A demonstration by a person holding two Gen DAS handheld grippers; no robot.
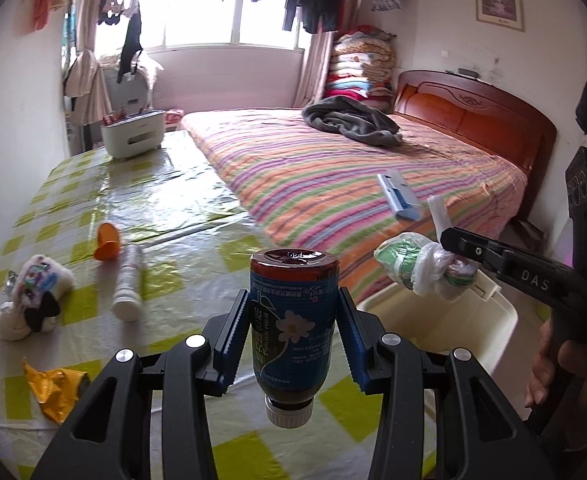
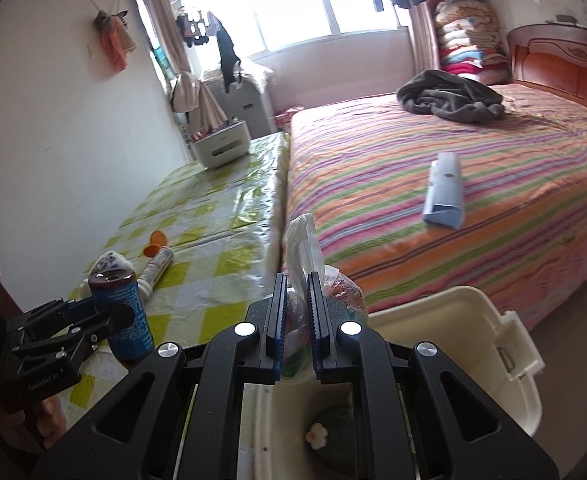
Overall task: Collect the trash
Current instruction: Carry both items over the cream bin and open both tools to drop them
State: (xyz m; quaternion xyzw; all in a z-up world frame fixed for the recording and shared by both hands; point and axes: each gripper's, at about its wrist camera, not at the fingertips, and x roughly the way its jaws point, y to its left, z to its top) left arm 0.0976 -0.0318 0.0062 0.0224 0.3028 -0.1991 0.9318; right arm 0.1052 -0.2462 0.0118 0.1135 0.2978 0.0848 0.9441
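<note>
My left gripper (image 1: 293, 312) is shut on a dark bottle with a blue label (image 1: 294, 320), held upside down with its white cap toward me, above the checked table. It also shows in the right wrist view (image 2: 122, 316). My right gripper (image 2: 297, 300) is shut on the knotted neck of a clear plastic bag of rubbish (image 2: 303, 252); the bag (image 1: 417, 266) hangs over the cream bin (image 1: 473, 320). The bin (image 2: 493, 344) stands between the table and the bed.
On the green-checked tablecloth (image 1: 141, 184) lie an orange cup (image 1: 107, 242), a white tube (image 1: 128, 280), a plush toy (image 1: 33, 296), a gold wrapper (image 1: 53, 392) and a white box (image 1: 131, 134). The striped bed (image 1: 333, 168) holds a grey blanket (image 1: 349, 120) and a blue packet (image 1: 399, 196).
</note>
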